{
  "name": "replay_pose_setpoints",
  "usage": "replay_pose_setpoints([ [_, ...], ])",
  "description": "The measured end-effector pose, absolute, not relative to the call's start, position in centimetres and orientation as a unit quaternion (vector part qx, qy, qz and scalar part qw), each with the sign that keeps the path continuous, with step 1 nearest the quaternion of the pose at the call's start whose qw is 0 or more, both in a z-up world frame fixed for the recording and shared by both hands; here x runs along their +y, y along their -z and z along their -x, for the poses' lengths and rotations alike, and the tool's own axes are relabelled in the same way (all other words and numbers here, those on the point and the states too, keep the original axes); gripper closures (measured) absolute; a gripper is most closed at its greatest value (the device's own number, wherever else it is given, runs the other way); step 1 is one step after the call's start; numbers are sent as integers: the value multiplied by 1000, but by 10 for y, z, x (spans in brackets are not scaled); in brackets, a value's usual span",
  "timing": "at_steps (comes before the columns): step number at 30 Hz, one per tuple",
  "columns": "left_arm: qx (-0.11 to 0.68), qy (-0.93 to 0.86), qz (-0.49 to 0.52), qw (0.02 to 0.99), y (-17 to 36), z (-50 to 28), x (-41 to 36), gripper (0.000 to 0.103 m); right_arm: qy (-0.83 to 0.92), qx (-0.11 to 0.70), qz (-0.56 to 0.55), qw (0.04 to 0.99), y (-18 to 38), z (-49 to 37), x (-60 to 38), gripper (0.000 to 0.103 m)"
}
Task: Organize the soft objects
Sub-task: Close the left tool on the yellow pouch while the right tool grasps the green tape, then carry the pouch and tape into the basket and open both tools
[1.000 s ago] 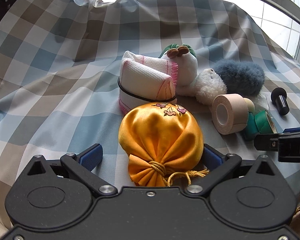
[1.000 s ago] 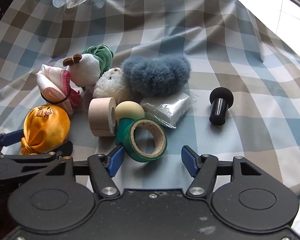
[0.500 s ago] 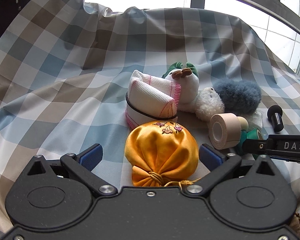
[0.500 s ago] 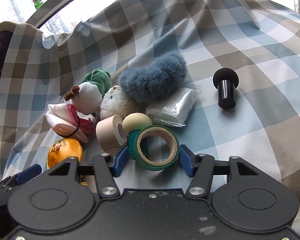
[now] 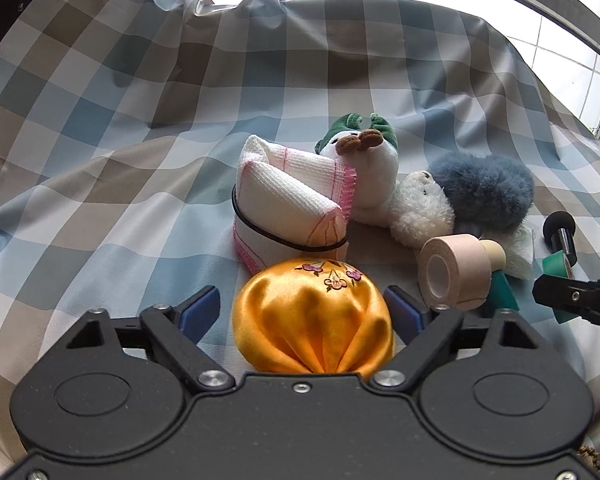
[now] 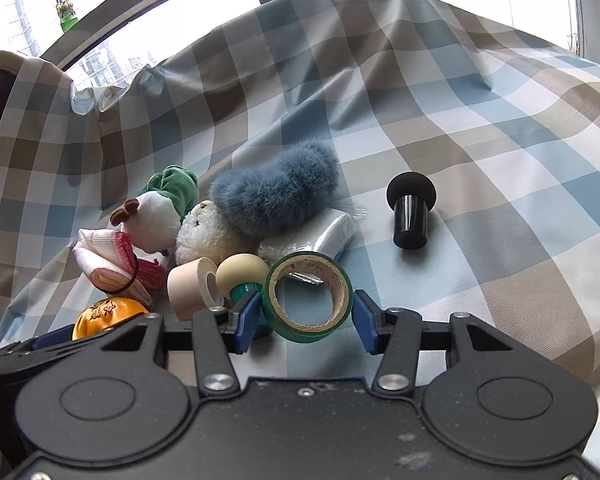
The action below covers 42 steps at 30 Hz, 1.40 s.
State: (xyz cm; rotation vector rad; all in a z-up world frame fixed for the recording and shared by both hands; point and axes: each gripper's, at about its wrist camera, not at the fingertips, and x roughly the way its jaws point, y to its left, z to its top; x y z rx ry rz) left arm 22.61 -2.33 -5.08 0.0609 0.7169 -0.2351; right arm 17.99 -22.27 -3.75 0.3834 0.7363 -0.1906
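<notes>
Sorting looks barely begun: the left hand-held gripper straddles the orange satin pouch, spread; the right hand-held gripper brackets the green tape roll, unclosed; plush toys ahead remain heaped.

Your right gripper sits open w/ the green tape roll btwn its pads. Beige tape just left of roll; black knob well right, farther back.

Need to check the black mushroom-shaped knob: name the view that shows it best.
Right wrist view: the black mushroom-shaped knob lies whole and unobstructed on the checked cloth. The left wrist view shows it only small, at the far right edge.
</notes>
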Motion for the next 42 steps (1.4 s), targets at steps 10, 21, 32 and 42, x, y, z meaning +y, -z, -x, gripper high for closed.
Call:
replay_pose_setpoints([
  [10, 361, 140, -11, 922, 37, -210, -26, 40, 103, 321, -153, 929, 9, -150, -218, 54],
  [21, 384, 128, 12, 914, -3, -147, -14, 40, 83, 317, -115, 938, -29, -86, -196, 54],
  [32, 396, 112, 10, 911, -17, -75, -7, 40, 38, 336, -50, 940, -52, -1, -153, 54],
  [42, 398, 100, 11, 912, -13, -32, -2, 39, 27, 363, -60, 929, -49, 47, -144, 54],
])
